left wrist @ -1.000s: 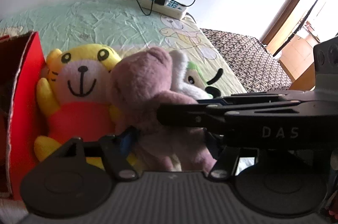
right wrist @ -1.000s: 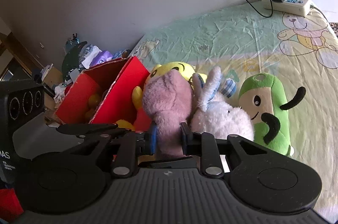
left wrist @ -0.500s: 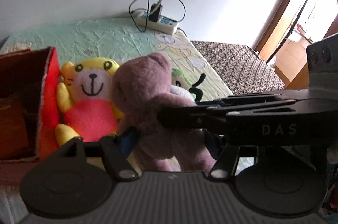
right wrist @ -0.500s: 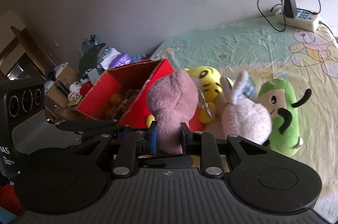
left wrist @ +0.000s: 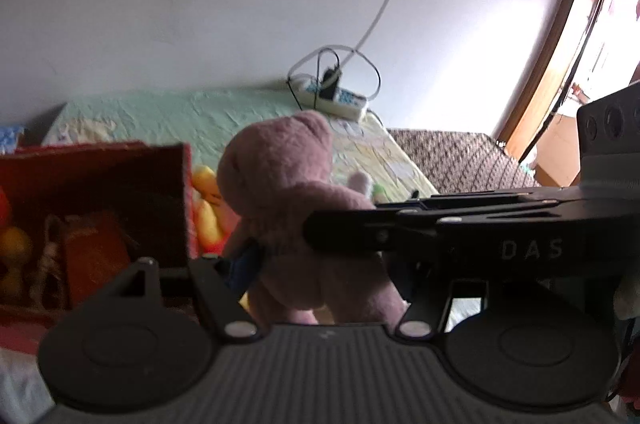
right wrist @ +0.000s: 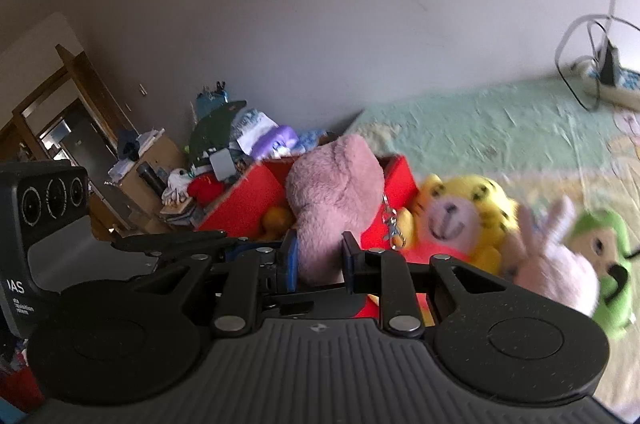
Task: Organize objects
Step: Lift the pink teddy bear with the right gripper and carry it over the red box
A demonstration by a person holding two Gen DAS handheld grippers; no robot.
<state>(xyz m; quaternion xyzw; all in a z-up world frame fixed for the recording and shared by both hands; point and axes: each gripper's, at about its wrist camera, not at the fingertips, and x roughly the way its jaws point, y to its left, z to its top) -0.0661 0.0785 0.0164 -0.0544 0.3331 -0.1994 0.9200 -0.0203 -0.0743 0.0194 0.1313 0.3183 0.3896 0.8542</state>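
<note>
A pink plush bear [left wrist: 288,192] hangs above the bed, held by both grippers. My left gripper [left wrist: 324,268] is shut on its lower body. My right gripper [right wrist: 318,260] is shut on it too, its blue pads pressing both sides of the bear [right wrist: 336,196]. A red cardboard box [left wrist: 92,204] with toys inside stands on the left; in the right wrist view the box [right wrist: 396,180] sits right behind the bear. A yellow tiger plush [right wrist: 460,216], a white bunny plush [right wrist: 552,256] and a green plush [right wrist: 604,256] lie on the bed to the right.
The mint green bedsheet [right wrist: 500,128] runs back to the wall, with a power strip [left wrist: 332,98] and cables on it. A cluttered wooden desk [right wrist: 152,160] stands left of the bed. A patterned mattress [left wrist: 460,160] and a doorway are at the right.
Both grippers have lifted the pink bear up off the bed and carried it left toward the red box. The other plush toys have stayed on the sheet.
</note>
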